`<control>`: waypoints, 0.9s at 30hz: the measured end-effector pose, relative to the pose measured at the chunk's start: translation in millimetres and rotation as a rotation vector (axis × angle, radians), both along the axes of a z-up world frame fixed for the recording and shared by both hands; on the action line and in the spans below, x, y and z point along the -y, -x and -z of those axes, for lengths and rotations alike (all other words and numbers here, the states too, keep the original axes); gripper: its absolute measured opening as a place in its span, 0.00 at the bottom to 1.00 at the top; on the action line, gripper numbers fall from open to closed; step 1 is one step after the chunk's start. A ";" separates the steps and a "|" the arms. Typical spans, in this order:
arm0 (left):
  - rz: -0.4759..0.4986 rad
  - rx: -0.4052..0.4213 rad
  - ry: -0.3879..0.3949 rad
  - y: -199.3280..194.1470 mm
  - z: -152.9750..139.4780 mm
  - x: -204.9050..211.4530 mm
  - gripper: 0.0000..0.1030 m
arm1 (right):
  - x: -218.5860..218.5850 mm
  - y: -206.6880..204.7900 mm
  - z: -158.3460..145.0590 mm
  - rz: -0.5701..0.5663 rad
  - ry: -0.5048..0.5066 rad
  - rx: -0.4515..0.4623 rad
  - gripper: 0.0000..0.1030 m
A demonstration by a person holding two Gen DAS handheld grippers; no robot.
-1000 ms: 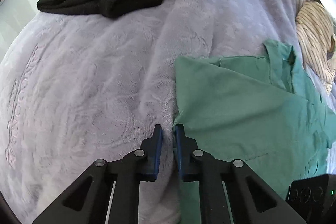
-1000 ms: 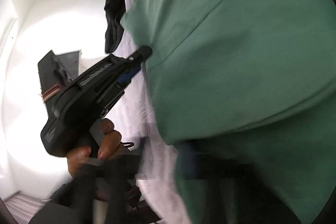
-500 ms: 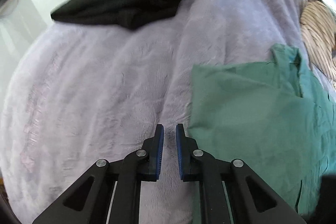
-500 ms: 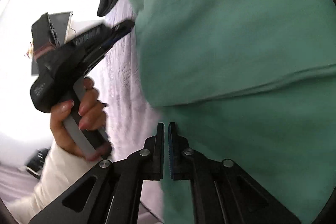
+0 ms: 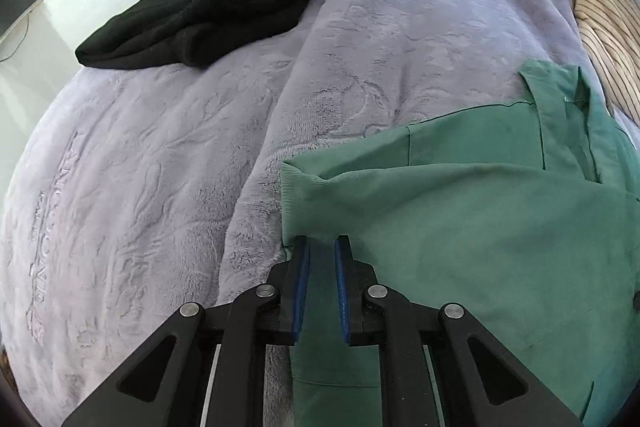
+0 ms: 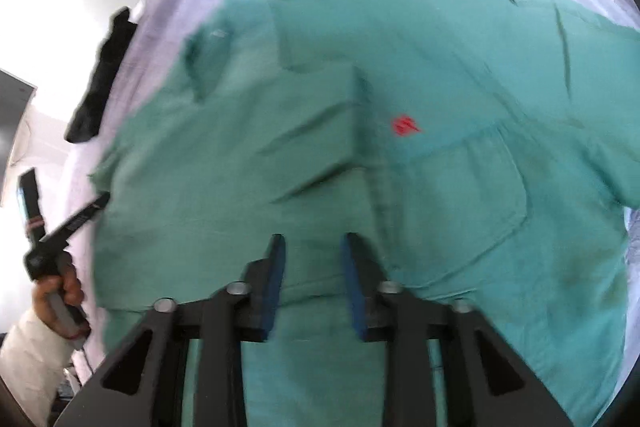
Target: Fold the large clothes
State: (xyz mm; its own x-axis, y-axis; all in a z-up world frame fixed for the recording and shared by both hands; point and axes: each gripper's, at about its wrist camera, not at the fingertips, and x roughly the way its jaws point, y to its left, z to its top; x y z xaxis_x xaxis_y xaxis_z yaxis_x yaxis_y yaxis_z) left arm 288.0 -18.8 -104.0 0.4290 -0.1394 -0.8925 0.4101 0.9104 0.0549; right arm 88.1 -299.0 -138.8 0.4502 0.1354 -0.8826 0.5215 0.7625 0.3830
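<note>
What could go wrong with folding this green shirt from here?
1. The left gripper hangs over the green shirt edge with a narrow gap; it might also pinch the lilac blanket underneath.
2. The right gripper is opening over a wrinkled fold, so creases may get folded in.

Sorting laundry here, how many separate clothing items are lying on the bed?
2: a green shirt spread near the camera, and a black garment bunched at the far edge. Others may lie out of view.

Both wrist cameras look steeply down, close over the green shirt [image 5: 480, 227] they share, the right view somewhat blurred.
</note>
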 end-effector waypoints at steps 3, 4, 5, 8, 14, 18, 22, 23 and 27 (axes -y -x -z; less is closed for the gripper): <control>0.012 0.012 -0.050 2.8 -5.7 3.8 0.15 | 18.7 11.8 2.2 0.032 0.003 0.022 0.00; 0.010 0.006 -0.056 3.6 -8.1 5.1 0.15 | 14.4 10.2 2.9 0.054 -0.006 0.028 0.00; 0.006 0.000 -0.060 5.8 -11.5 4.8 0.15 | 15.0 11.8 4.1 0.080 -0.022 0.035 0.00; -0.003 -0.018 -0.058 21.1 -24.7 1.6 0.15 | 16.4 27.0 0.2 0.114 -0.052 0.037 0.07; 0.018 -0.067 -0.087 80.9 -37.6 9.8 0.15 | 12.9 52.9 -4.9 0.112 -0.166 0.039 0.17; -0.026 -0.170 -0.056 115.2 -30.6 15.8 0.15 | 9.0 74.3 -2.9 0.121 -0.226 0.026 0.51; -0.040 -0.213 -0.075 139.7 -23.6 32.3 0.66 | 10.9 89.4 -3.6 0.119 -0.264 0.029 0.54; -0.052 -0.211 -0.078 144.7 -23.7 36.0 1.00 | 12.8 92.5 -3.8 0.121 -0.273 0.030 0.54; -0.036 -0.197 -0.090 164.4 -27.8 57.4 0.99 | 23.4 103.4 -4.1 0.119 -0.293 0.041 0.58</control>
State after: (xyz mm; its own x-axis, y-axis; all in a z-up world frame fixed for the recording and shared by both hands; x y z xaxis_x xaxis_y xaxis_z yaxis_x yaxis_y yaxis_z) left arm 123.6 -76.2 -76.2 0.2485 -0.0426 -0.9677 0.3879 0.9198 0.0591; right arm -15.3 -322.4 -134.8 0.5129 0.3257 -0.7943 0.5798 0.5509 0.6003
